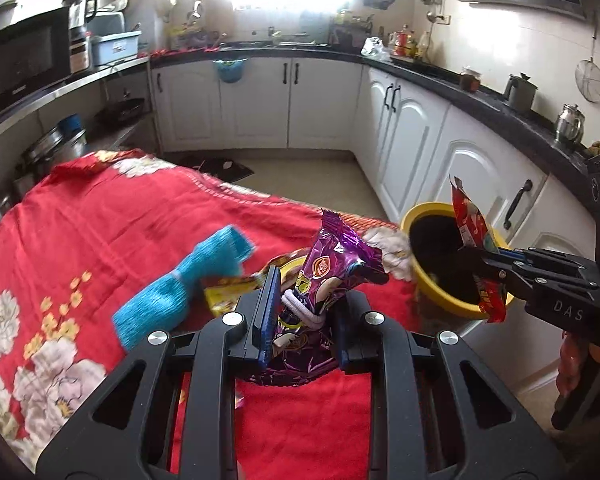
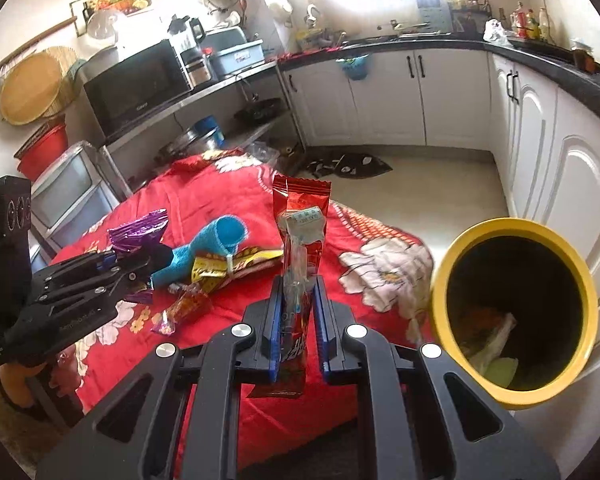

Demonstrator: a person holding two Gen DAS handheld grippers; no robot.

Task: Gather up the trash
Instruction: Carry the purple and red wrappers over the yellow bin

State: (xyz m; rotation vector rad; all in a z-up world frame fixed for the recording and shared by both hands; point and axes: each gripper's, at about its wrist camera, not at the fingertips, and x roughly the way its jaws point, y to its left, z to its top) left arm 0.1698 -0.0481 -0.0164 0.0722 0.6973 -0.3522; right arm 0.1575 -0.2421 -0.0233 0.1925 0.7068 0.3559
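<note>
Surface [image 2: 228, 200]: draped in a red flowered cloth, standing in a kitchen with white cabinets [image 1: 256, 104] beyond.

Bin [image 2: 440, 308]: yellow, dark inside, standing just off the surface's right edge; some scraps already lie at the bottom.

Left tool [image 1: 306, 312]: black with blue pads, closed on the purple wrapper, raised above the cloth.

Right tool [image 2: 298, 332]: same make, closed on the red wrapper, held above the right side of the surface; from the left view its tip sits in front of the bin's mouth.

Blue sock [image 1: 180, 284]: knotted, lying on the cloth, near the middle of the litter.

Purple wrapper [image 1: 332, 264]: crinkled foil, upright between the left tool's pads, a white band looped round its lower part.

Red wrapper [image 2: 300, 232]: long foil sachet, upright between the right tool's pads.

Yellow wrapper [image 2: 236, 264]: flat on the cloth, beside the sock.

Small orange wrapper [image 2: 190, 306]: on the cloth, nearest the left tool.

Step in hand, as judged: both wrappers are picked up and being carried to the bin. Next move calls for bringing each tool over the bin's mouth and opening it, the right tool first since it is nearer; the yellow and orange wrappers remain to collect.
</note>
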